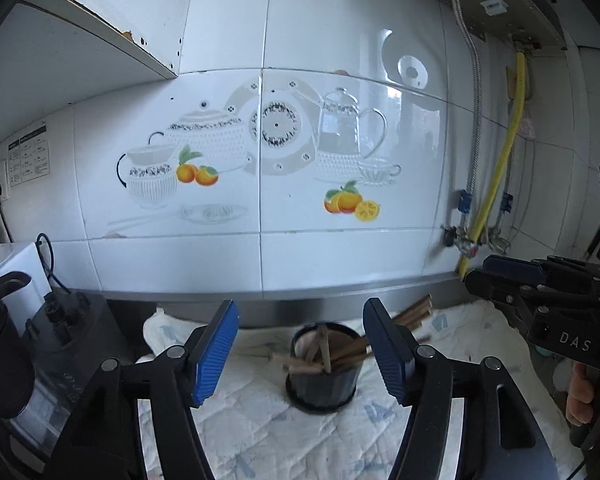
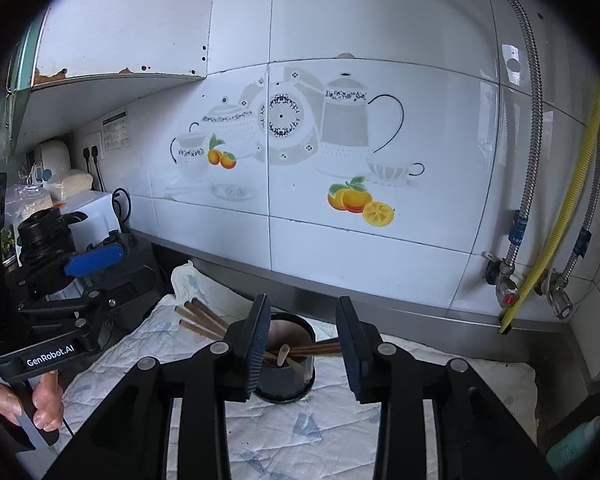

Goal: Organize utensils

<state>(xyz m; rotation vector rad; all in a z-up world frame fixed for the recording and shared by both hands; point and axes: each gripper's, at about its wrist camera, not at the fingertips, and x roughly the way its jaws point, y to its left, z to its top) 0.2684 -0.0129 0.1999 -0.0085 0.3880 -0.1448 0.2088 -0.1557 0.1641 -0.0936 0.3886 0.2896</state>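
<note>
A black round holder (image 1: 320, 390) stands on a quilted white cloth (image 1: 260, 420) by the tiled wall. Several brown wooden chopsticks (image 1: 340, 354) lie jumbled in it, and some lean out over the rim toward the wall. My left gripper (image 1: 300, 348) is open, its blue pads wide apart just in front of the holder, with nothing between them. In the right wrist view the holder (image 2: 286, 376) shows between and beyond the fingers of my right gripper (image 2: 304, 346), which is open, touching nothing. Chopsticks (image 2: 200, 316) stick out to the left. Each gripper appears in the other's view: right gripper (image 1: 496, 276), left gripper (image 2: 96, 260).
A black kettle-like appliance (image 1: 4, 352) and a white box appliance (image 1: 16, 264) crowd the left. Valves and a yellow hose (image 2: 556, 216) run down the right corner. A steel ledge (image 2: 380, 304) edges the wall. A teal bottle (image 2: 576, 440) stands at far right. A hand (image 2: 44, 400) grips the left handle.
</note>
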